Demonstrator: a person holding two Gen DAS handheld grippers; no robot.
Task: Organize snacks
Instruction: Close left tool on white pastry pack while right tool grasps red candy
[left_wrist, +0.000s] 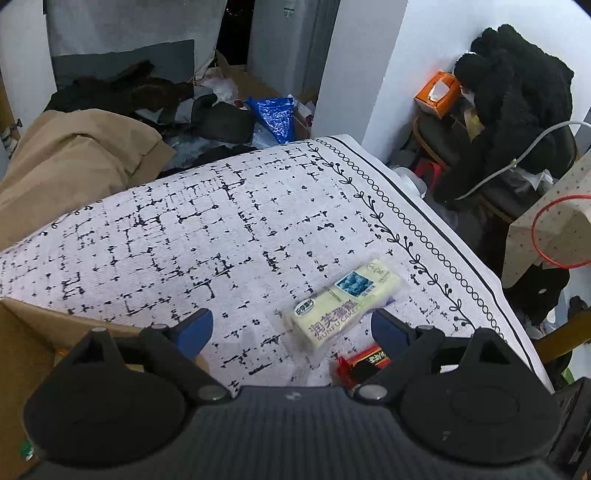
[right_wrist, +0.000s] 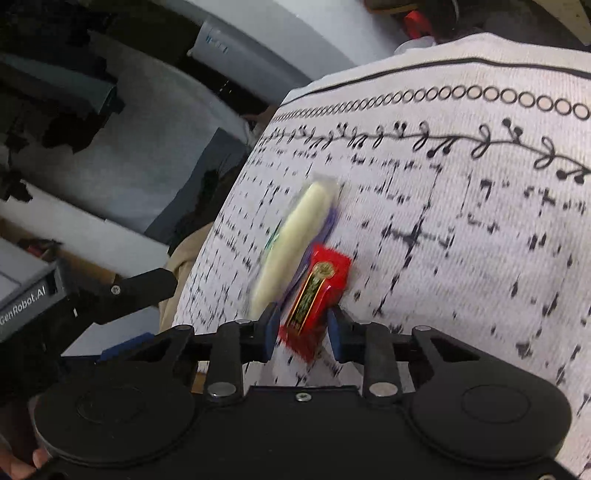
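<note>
A cream-yellow cake packet (left_wrist: 345, 302) lies on the black-and-white patterned cloth (left_wrist: 184, 236). It sits just ahead of my left gripper (left_wrist: 291, 326), which is open wide with nothing between its blue pads. A small red snack packet (right_wrist: 316, 295) lies beside the cake packet (right_wrist: 295, 243), and in the left wrist view the red packet (left_wrist: 365, 363) is partly hidden under the right-hand finger. My right gripper (right_wrist: 303, 326) straddles the near end of the red packet. Its pads stand close on both sides, with thin gaps showing. The right wrist view is blurred.
A cardboard box (left_wrist: 33, 332) stands at the cloth's near left corner. A tan cloth heap (left_wrist: 74, 158) lies behind the table. On the right are a chair with black clothing (left_wrist: 517, 96), an orange tissue box (left_wrist: 437, 92) and a paper bag with a red handle (left_wrist: 546, 229).
</note>
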